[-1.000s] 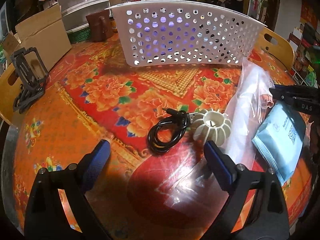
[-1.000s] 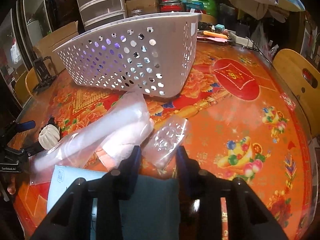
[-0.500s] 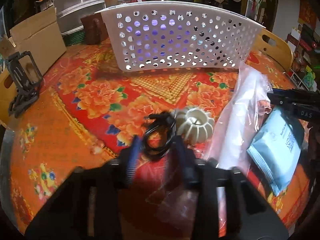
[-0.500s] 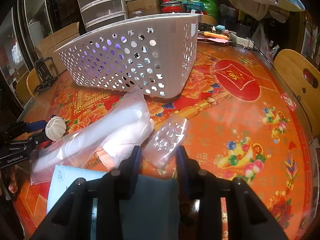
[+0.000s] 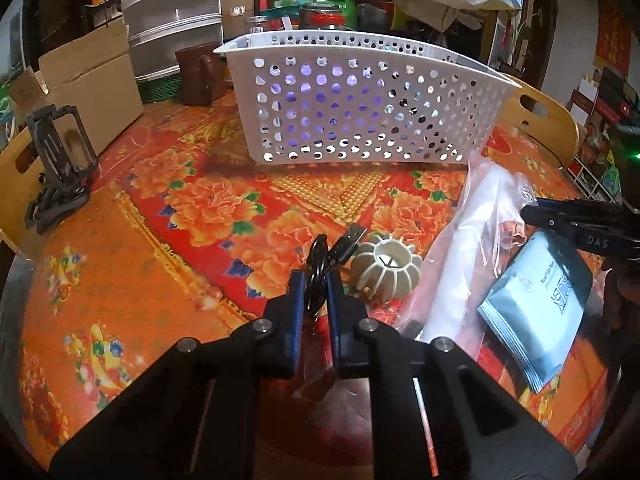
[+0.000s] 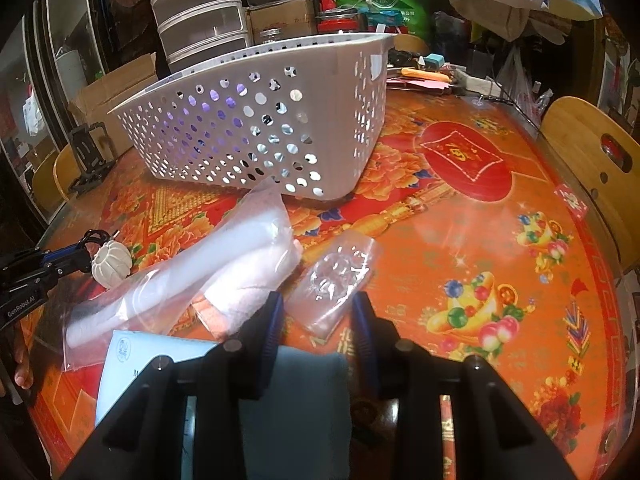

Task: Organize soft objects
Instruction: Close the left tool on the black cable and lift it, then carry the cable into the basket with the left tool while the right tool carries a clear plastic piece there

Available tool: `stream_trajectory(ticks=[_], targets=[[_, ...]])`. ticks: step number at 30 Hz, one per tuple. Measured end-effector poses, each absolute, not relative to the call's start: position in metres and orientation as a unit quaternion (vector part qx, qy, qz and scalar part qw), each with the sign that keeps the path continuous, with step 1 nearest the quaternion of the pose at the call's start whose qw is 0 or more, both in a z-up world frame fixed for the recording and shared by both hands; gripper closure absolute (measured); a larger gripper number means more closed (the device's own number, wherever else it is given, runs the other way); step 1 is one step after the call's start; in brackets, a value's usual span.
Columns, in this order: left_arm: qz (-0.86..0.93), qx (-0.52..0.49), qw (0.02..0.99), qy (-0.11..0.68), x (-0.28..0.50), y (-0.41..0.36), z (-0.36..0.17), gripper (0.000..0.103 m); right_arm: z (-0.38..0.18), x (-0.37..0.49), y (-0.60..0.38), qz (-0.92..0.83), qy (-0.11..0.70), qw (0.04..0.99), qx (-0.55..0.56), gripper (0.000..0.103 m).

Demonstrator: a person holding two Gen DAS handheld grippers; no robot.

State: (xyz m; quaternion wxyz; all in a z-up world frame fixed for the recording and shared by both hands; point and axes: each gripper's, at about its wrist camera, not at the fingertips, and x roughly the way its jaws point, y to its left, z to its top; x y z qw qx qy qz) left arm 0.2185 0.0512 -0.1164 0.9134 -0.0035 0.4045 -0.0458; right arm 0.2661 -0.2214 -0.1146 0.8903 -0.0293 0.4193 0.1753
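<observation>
Cluttered worktop (image 5: 120, 272), white basket (image 5: 360, 96) toward its far edge.
Left gripper (image 5: 314, 294) jaws have just closed, clamped on the black cable (image 5: 316, 264) mid-worktop; lift straight, clear the rim. Right gripper (image 6: 316, 312) jaws apart, empty.

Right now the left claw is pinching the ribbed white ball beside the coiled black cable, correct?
Not quite. In the left wrist view the left claw is shut on the coiled black cable; the ribbed white ball lies beside it, untouched.
</observation>
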Motion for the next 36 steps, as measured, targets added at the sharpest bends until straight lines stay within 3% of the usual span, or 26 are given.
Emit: stream_trajectory(ticks=[20,36], targets=[[-0.042,-0.017,0.929,0.367,0.202,0.056,-0.094,0.094,-0.089,0.250,-0.231,0.175,0.385,0.906,-0.024,0.069],[-0.056,-0.034,0.942,0.328,0.195,0.059,-0.042,0.094,-0.042,0.240,-0.235,0.183,0.347,0.920,-0.027,0.069]])
